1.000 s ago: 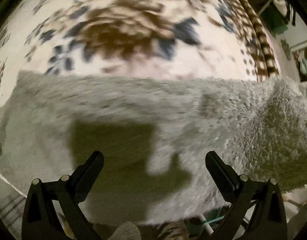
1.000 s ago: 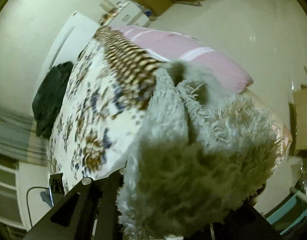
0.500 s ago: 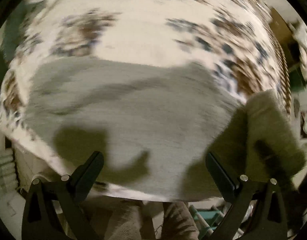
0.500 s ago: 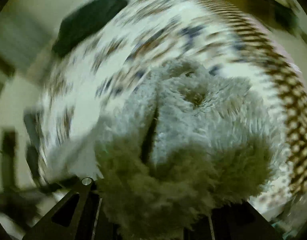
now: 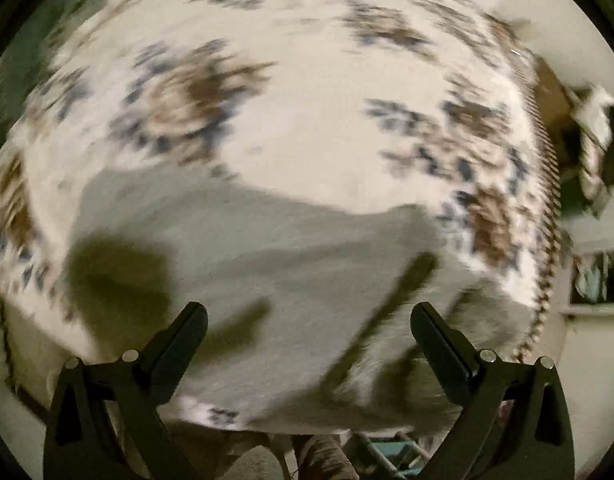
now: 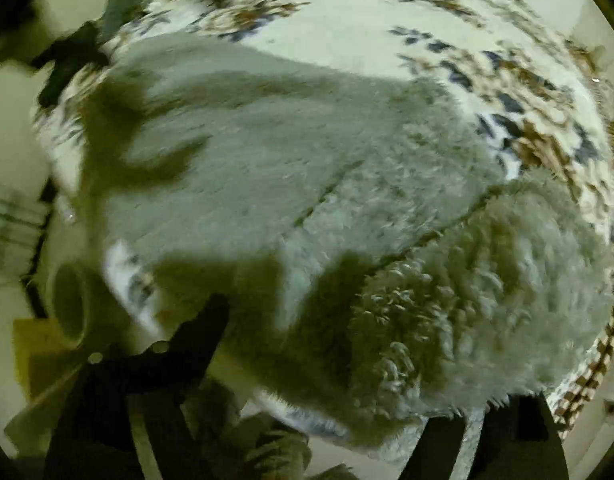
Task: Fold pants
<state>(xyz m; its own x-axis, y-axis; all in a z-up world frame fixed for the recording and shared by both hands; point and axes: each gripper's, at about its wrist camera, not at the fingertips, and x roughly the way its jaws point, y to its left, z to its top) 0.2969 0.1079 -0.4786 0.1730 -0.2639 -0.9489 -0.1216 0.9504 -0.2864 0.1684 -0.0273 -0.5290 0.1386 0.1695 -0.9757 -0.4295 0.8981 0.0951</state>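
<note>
From the left wrist, I saw my left gripper (image 5: pixel 307 320) spread wide and empty above the grey fleece pants (image 5: pixel 267 264), which lay on the floral bedspread (image 5: pixel 307 100). From the right wrist, my right gripper (image 6: pixel 347 344) was opening, its fingers off the pants' (image 6: pixel 307 160) fluffy folded end.

Left wrist view motion-blurred: bedspread (image 5: pixel 307 100) print smeared, pants (image 5: pixel 267 264) edges soft ahead of the left tongs (image 5: pixel 307 320). Right tongs (image 6: pixel 327 360) opening; the right-hand finger mostly hidden behind fluffy pants (image 6: pixel 467 300) fabric. Room beyond the bed unreadable.
</note>
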